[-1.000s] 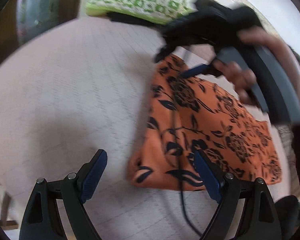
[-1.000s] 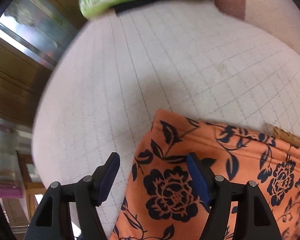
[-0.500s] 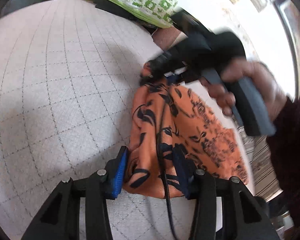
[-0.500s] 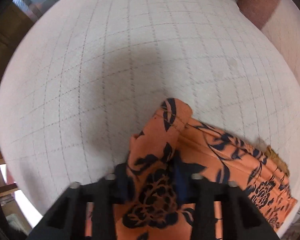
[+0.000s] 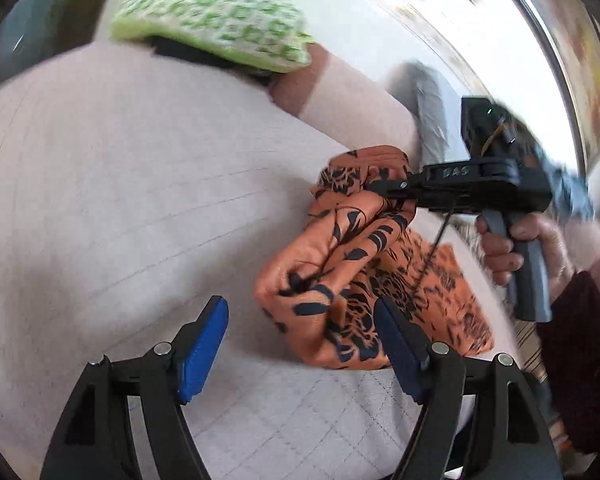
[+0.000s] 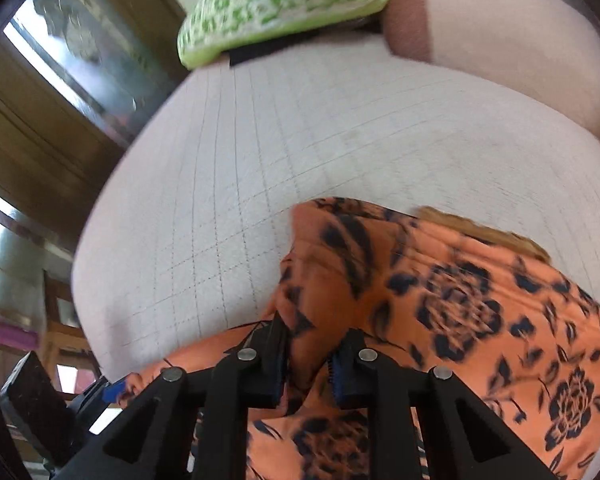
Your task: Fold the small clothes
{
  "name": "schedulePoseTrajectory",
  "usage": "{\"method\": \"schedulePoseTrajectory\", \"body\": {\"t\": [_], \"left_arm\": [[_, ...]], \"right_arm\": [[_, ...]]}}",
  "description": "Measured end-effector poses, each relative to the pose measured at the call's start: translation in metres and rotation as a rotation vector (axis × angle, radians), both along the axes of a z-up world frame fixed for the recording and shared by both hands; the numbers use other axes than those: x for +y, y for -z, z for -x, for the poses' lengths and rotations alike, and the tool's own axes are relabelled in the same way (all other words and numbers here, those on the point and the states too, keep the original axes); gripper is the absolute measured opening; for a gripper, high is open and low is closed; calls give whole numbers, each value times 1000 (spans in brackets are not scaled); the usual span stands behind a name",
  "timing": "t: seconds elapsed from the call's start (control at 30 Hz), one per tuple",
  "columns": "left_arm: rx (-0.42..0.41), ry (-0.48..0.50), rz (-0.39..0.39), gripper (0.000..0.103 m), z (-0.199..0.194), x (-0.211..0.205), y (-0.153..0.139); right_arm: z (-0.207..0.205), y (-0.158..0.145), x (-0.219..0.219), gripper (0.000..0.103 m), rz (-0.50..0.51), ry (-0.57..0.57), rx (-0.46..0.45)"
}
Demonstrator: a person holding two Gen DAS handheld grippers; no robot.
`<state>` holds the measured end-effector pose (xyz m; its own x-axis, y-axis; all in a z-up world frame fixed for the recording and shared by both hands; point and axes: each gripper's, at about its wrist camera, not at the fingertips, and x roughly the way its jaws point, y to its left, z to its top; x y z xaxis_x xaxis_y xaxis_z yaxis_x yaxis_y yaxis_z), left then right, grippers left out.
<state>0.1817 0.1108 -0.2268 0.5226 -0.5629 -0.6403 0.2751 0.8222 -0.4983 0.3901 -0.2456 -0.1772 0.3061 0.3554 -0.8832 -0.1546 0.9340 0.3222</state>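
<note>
An orange garment with a dark floral print (image 5: pixel 360 272) lies bunched on a pale quilted bed (image 5: pixel 120 200). My left gripper (image 5: pixel 300 340) is open and empty; the garment's near fold lies just beyond and between its blue pads. My right gripper (image 6: pixel 308 356) is shut on a fold of the orange garment (image 6: pixel 460 312). In the left wrist view the right gripper (image 5: pixel 374 188) pinches the garment's far corner and lifts it off the bed.
A green and white patterned pillow (image 5: pixel 216 20) lies at the head of the bed, also in the right wrist view (image 6: pixel 276 4). A brown and pale bolster (image 6: pixel 480 32) lies beside it. Wooden furniture (image 6: pixel 40 128) stands past the bed's left edge.
My left gripper has opened and let go of the garment's near edge. My right gripper stays shut on the far corner and has lifted it, bunching the cloth.
</note>
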Motion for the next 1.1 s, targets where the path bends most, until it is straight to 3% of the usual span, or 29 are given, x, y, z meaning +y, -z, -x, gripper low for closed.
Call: {"method": "schedulePoseTrajectory", "body": {"t": [0.13,0.17,0.23,0.27,0.3,0.4,0.53,0.63,0.77,0.9,0.97,1.03,1.1], "left_arm": [[-81,72,-144,74,-8,-47,-10],[-103,100,-181,70,-10,-62,-14],[-117,147,-261,27,-14,-89,-18],[-120,158,-306,22,-15,-102,-18],[-133,169,-342,21,-15,-117,-20],[-183,221,-315,20,-4,-144,-40],[-270,337,-355,20,12,-197,-58],[-253,432,-320,20,10,-241,-58],[-240,530,-350,21,7,-305,-41],[-161,572,-410,26,1,-350,-6],[-162,581,-423,30,-1,-358,4],[-195,592,-442,34,4,-362,6],[-198,590,-444,34,8,-361,5]], "right_arm": [[25,-3,-34,15,-102,49,-62],[31,-5,-44,14,-120,69,-80],[42,-9,-65,14,-156,106,-116],[47,-10,-77,14,-182,128,-131],[52,-11,-89,14,-202,157,-149],[67,-8,-121,13,-248,232,-196],[84,-3,-186,13,-319,348,-217],[90,-1,-224,13,-347,413,-214],[99,7,-276,13,-328,481,-222],[100,31,-319,12,-300,553,-180],[103,43,-333,12,-312,567,-138],[108,45,-341,12,-235,588,-123],[110,49,-347,16,-282,589,-83]]}}
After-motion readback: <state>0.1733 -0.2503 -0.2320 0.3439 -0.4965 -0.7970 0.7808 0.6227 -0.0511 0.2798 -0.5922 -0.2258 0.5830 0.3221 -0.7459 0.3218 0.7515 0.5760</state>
